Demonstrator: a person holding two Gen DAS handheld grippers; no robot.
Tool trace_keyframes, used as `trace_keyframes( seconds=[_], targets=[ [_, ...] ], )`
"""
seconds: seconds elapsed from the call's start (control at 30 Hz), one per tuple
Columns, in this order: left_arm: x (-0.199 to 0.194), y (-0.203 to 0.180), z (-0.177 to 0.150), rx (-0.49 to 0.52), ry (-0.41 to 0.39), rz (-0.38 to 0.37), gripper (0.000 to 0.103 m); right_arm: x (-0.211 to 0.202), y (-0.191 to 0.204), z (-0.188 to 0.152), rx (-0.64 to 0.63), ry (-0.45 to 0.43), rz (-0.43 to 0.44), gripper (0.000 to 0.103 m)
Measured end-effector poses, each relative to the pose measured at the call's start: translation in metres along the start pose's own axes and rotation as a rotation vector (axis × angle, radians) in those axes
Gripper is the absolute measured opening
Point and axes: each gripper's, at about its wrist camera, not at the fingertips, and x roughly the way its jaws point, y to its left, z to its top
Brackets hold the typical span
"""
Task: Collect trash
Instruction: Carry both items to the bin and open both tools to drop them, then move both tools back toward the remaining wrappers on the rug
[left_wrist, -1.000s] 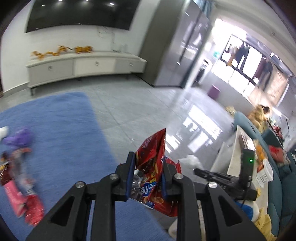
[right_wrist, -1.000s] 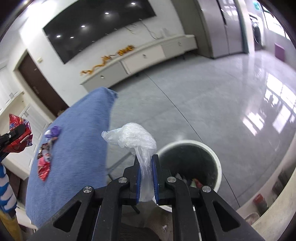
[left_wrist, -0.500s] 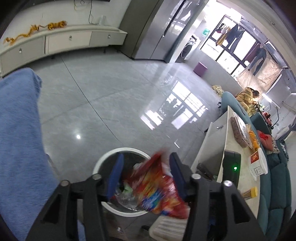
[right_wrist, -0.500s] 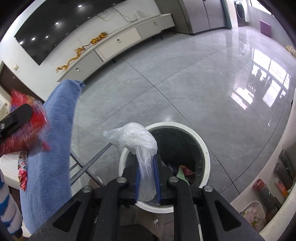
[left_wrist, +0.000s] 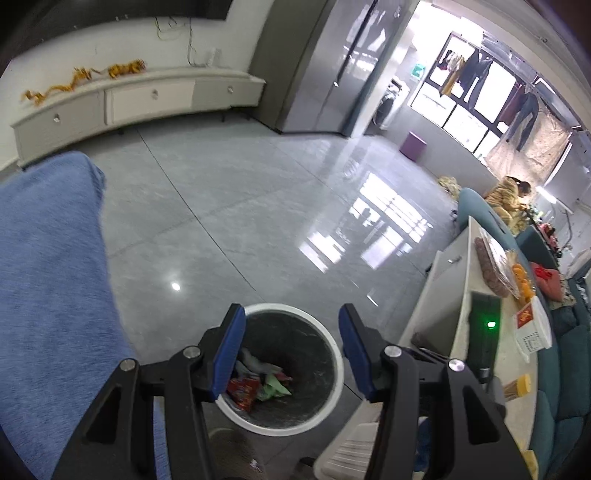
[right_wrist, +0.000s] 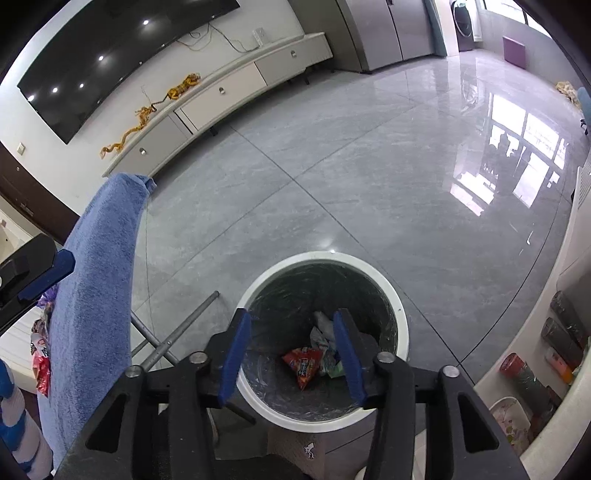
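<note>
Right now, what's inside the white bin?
Inside the white bin: a dark liner, a red snack wrapper, a clear plastic bag, green scraps. Anything beneath that pile is covered.

Blue towel (right_wrist: 96, 280) — white cabinet (left_wrist: 122, 103)

2 fisheye views, each mounted behind its own 2 black fingers with blue pads, both pitched steeply down at the floor. Left wrist view looks past the left gripper (left_wrist: 291, 332) into the round white-rimmed bin with a dark liner (left_wrist: 325, 406), close below; blue towel-covered surface (left_wrist: 51, 266) fills its left edge, long white low cabinet (left_wrist: 147, 99) sits far at top. Right wrist view looks past the right gripper (right_wrist: 291, 336) into the same bin (right_wrist: 402, 332), equally close, with the towel surface (right_wrist: 96, 288) at left. Shared: bin, towel surface, grey glossy tile floor (right_wrist: 351, 166), cabinet (right_wrist: 229, 88). The left gripper's finger (right_wrist: 44, 269) shows at the right view's left edge.
</note>
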Motion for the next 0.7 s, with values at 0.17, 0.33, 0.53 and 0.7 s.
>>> trace_keyframes(
  seconds=[0.17,0.33,0.53,0.7],
  targets=[
    [-0.029,0.005,-0.007,0.016,-0.062,0.1,0.061,-0.025,0.014,0.004,-0.02,-0.07,-0.008,0.061],
    [-0.061,0.017,-0.015,0.005,-0.125,0.192,0.064,-0.05,0.037,0.004,-0.053,-0.141,-0.024,0.072],
    [-0.101,0.033,-0.024,-0.005,-0.197,0.267,0.064,-0.076,0.07,0.001,-0.103,-0.216,-0.024,0.082],
    [-0.134,0.047,-0.03,-0.009,-0.253,0.305,0.064,-0.093,0.093,-0.003,-0.138,-0.26,-0.01,0.085]
  ],
)
